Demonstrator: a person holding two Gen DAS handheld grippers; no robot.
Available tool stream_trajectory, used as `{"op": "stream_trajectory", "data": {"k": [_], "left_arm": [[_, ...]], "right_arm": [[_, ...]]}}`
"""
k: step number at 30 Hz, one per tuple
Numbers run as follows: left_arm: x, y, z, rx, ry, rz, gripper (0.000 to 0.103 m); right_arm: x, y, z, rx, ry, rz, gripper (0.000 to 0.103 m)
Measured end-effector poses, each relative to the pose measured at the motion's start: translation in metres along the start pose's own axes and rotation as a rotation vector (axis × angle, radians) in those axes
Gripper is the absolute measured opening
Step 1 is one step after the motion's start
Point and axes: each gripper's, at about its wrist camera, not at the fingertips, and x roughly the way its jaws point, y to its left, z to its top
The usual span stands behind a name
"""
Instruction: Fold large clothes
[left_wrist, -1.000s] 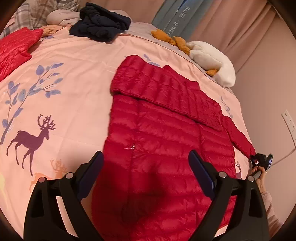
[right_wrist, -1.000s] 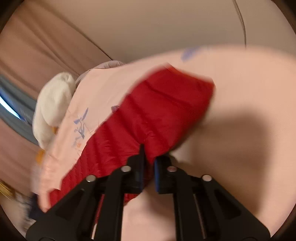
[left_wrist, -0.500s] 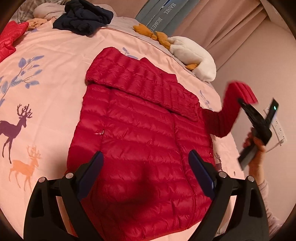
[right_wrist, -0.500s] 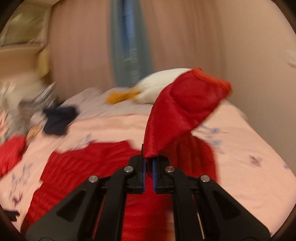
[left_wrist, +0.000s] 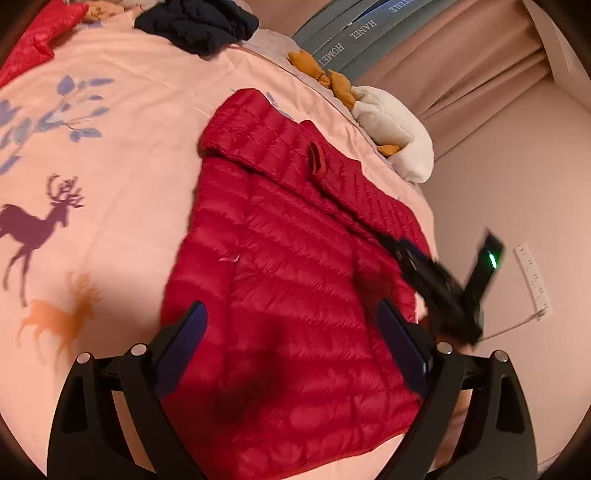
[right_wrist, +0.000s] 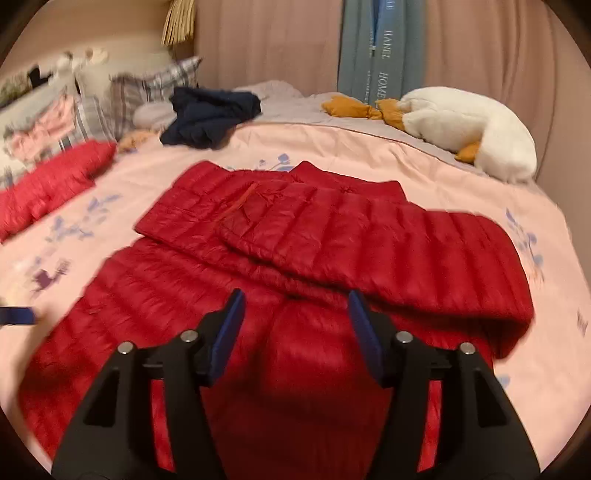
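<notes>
A red quilted puffer jacket (left_wrist: 280, 280) lies flat on the pink bedspread (left_wrist: 122, 192), also in the right wrist view (right_wrist: 207, 295). Both sleeves are folded across its upper part; the right sleeve (right_wrist: 388, 247) lies on top, its cuff (right_wrist: 243, 206) near the middle. My left gripper (left_wrist: 291, 339) is open and empty above the jacket's lower half. My right gripper (right_wrist: 295, 328) is open and empty above the jacket's body, just short of the folded sleeve. It shows blurred in the left wrist view (left_wrist: 424, 273) at the jacket's right edge.
A dark navy garment (right_wrist: 210, 114) and a second red jacket (right_wrist: 48, 184) lie at the far side of the bed. A white goose plush (right_wrist: 469, 125) lies at the back right. Plaid pillows (right_wrist: 122, 96) and curtains (right_wrist: 369, 44) are behind. A wall (left_wrist: 517, 206) with a socket is right of the bed.
My right gripper carried the right sleeve up and across the jacket, laid it over the chest and opened, letting go. My left gripper stayed open, its view shifting slightly.
</notes>
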Motion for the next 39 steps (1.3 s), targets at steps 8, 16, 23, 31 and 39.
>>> {"op": "stream_trajectory", "data": {"k": [8, 16, 23, 31, 39], "left_arm": [[0.079, -0.027, 0.071, -0.118, 0.082, -0.266, 0.093], [0.176, -0.042, 0.109, -0.223, 0.102, -0.227, 0.093], [0.193, -0.033, 0.117, -0.303, 0.023, -0.187, 0.065], [0.177, -0.049, 0.128, -0.232, -0.04, -0.118, 0.009], [0.086, -0.038, 0.145, -0.143, -0.225, -0.037, 0.009]], "right_arm": [[-0.062, -0.04, -0.037, 0.223, -0.081, 0.084, 0.069], [-0.084, -0.057, -0.071, 0.319, -0.105, 0.14, 0.07], [-0.093, -0.07, -0.081, 0.37, -0.115, 0.175, 0.07], [-0.105, -0.076, -0.085, 0.374, -0.118, 0.136, 0.07], [-0.115, -0.078, -0.089, 0.383, -0.117, 0.11, 0.07]]}}
